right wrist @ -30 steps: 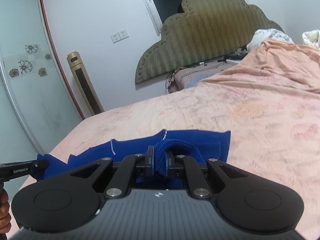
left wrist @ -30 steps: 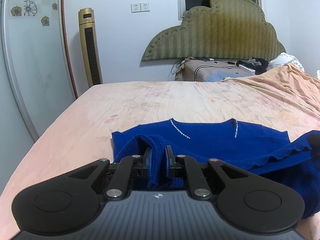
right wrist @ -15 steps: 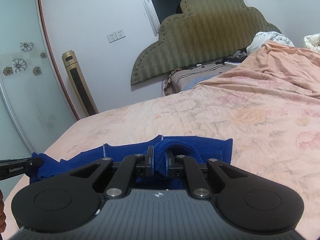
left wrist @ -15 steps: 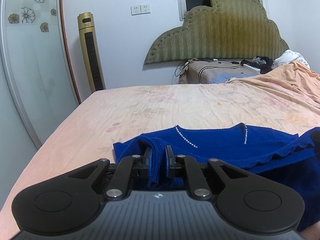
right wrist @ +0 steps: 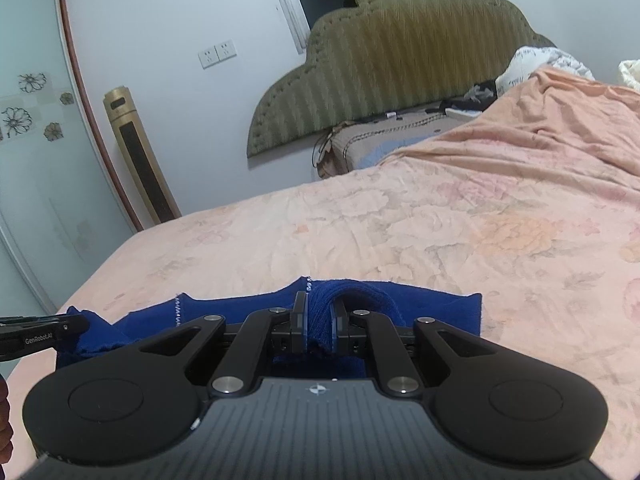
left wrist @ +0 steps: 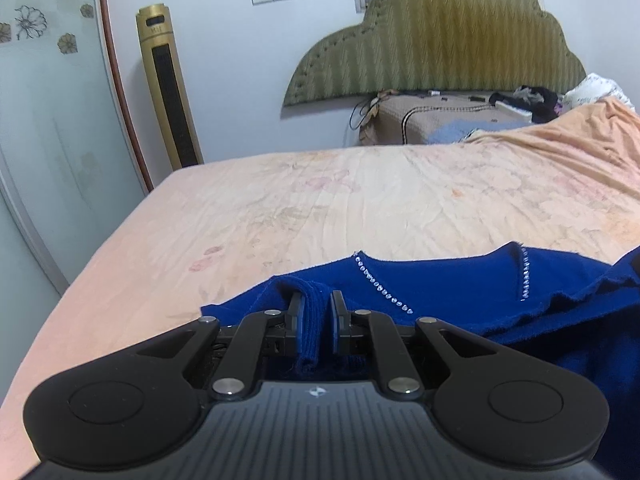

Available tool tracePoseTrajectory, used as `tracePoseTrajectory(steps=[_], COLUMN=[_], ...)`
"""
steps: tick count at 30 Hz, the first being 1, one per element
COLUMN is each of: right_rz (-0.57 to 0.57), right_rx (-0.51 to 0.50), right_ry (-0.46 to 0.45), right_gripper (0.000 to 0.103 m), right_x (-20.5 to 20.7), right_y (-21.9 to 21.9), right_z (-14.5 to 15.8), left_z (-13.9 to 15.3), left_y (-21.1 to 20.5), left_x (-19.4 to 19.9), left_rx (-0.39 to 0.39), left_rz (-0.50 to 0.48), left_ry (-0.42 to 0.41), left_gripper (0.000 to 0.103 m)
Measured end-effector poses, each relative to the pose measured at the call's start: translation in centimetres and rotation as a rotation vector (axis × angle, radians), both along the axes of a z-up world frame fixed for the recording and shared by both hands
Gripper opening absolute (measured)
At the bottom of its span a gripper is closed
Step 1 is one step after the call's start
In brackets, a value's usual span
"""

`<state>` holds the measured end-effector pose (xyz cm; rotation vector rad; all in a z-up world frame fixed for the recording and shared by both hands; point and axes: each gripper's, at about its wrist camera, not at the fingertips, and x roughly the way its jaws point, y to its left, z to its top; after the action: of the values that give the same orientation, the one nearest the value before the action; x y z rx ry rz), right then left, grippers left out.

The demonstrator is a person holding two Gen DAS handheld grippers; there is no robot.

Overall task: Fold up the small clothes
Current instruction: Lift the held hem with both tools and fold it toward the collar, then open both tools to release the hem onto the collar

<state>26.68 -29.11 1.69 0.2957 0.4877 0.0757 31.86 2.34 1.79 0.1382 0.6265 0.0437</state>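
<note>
A small blue garment (left wrist: 448, 284) with two lines of rhinestones lies on the near part of the pink bed sheet (left wrist: 360, 200). My left gripper (left wrist: 317, 300) is shut on a bunched edge of it at its left side. My right gripper (right wrist: 320, 300) is shut on a bunched edge of the blue garment (right wrist: 432, 308) at its right side. Both hold the near edge lifted, folded over toward the far part. The left gripper's body (right wrist: 36, 330) shows at the left edge of the right wrist view.
A green headboard (left wrist: 436, 40) leans on the far wall. A gold tower fan (left wrist: 168, 84) stands at the bed's far left corner. A bedside unit with clutter (left wrist: 440, 120) and rumpled orange bedding (left wrist: 580, 128) lie at the far right. A glass door (left wrist: 40, 120) stands left.
Both grippers have moved forward over the bed with the blue garment held, carrying its near edge toward the far edge. The far edge now sits lower in both views.
</note>
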Motion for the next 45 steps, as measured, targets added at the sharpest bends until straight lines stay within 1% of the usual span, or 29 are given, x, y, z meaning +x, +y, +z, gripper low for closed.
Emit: tracePoseTrajectory(steps=[8, 14, 20, 21, 22, 23, 24, 25, 26, 28, 30, 31, 32, 33, 35, 36, 38, 40, 41, 42, 43, 44, 45], right_rz=[-0.003, -0.011, -0.024, -0.028, -0.028, -0.028, -0.032, -0.035, -0.039, -0.052, -0.103, -0.132, -0.151, -0.152, -0.099, -0.052, 0.055, 0.18, 0.221, 0.237, 0.23, 0.209, 0.185], right_rx=[-0.005, 0.003, 0.0, 0.0, 0.0, -0.001, -0.004, -0.011, -0.017, -0.029, -0.066, -0.093, -0.117, -0.138, -0.164, -0.182, -0.212, -0.214, -0.211, -0.211, -0.218, -0.23, -0.24], right_ry=[0.063, 0.105, 0.131, 0.135, 0.14, 0.145, 0.149, 0.152, 0.154, 0.149, 0.122, 0.099, 0.075, 0.055, 0.015, 0.0, 0.004, 0.052, 0.083, 0.108, 0.131, 0.147, 0.155], right_gripper=[0.014, 0.014, 0.015, 0.016, 0.019, 0.024, 0.024, 0.026, 0.029, 0.037, 0.061, 0.066, 0.069, 0.069, 0.069, 0.069, 0.068, 0.068, 0.067, 0.068, 0.068, 0.068, 0.068], right_x=[3.1, 4.7, 6.0, 6.2, 6.5, 6.7, 6.9, 7.1, 7.2, 7.3, 6.9, 6.7, 6.3, 6.0, 5.2, 4.8, 4.4, 4.7, 5.0, 5.4, 5.8, 6.3, 6.7], right_y=[0.0, -0.2, -0.2, -0.2, -0.3, -0.3, -0.3, -0.3, -0.3, -0.4, -0.5, -0.5, -0.5, -0.4, 0.3, 1.0, 2.3, 3.4, 3.8, 4.0, 4.2, 4.3, 4.3], right_z=[-2.1, -3.4, -4.4, -4.5, -4.6, -4.7, -4.8, -4.8, -4.8, -4.7, -4.2, -3.9, -3.6, -3.2, -2.6, -2.4, -2.4, -2.8, -3.2, -3.6, -4.0, -4.3, -4.6], left_z=[-2.8, -3.8, -4.1, -4.2, -4.2, -4.3, -4.3, -4.3, -4.2, -3.9, -3.6, -3.5, -3.3, -3.0, -2.6, -2.4, -2.0, -1.9, -2.0, -2.3, -2.7, -3.3, -3.9], left_y=[-0.1, 0.2, 0.4, 0.6, 1.0, 1.3, 1.8, 2.2, 2.6, 3.4, 4.3, 4.9, 5.5, 6.1, 6.9, 7.2, 7.4, 6.8, 6.0, 5.1, 4.1, 2.9, 1.9], left_x=[3.0, 4.8, 6.1, 6.3, 6.5, 6.7, 6.7, 6.7, 6.5, 6.0, 5.6, 5.3, 5.0, 4.5, 3.7, 3.2, 2.3, 1.6, 1.6, 1.6, 1.6, 1.7, 1.9], left_rx=[0.009, 0.003, 0.042, 0.036, 0.023, 0.012, 0.001, -0.002, 0.001, 0.02, 0.025, 0.019, 0.012, 0.007, -0.002, -0.008, -0.028, -0.034, -0.011, 0.018, 0.056, 0.112, 0.156], left_rz=[0.018, 0.028, 0.044, 0.05, 0.058, 0.068, 0.085, 0.104, 0.12, 0.14, 0.154, 0.16, 0.168, 0.181, 0.201, 0.197, 0.156, 0.052, -0.028, -0.086, -0.132, -0.175, -0.194], left_ry=[0.065, 0.094, 0.099, 0.106, 0.115, 0.121, 0.124, 0.12, 0.107, 0.084, 0.082, 0.08, 0.077, 0.07, 0.046, 0.039, 0.039, 0.057, 0.091, 0.118, 0.137, 0.155, 0.157], left_gripper=[0.012, 0.012, 0.013, 0.018, 0.022, 0.035, 0.044, 0.06, 0.069, 0.07, 0.07, 0.07, 0.07, 0.07, 0.07, 0.07, 0.07, 0.07, 0.07, 0.07, 0.07, 0.07, 0.07])
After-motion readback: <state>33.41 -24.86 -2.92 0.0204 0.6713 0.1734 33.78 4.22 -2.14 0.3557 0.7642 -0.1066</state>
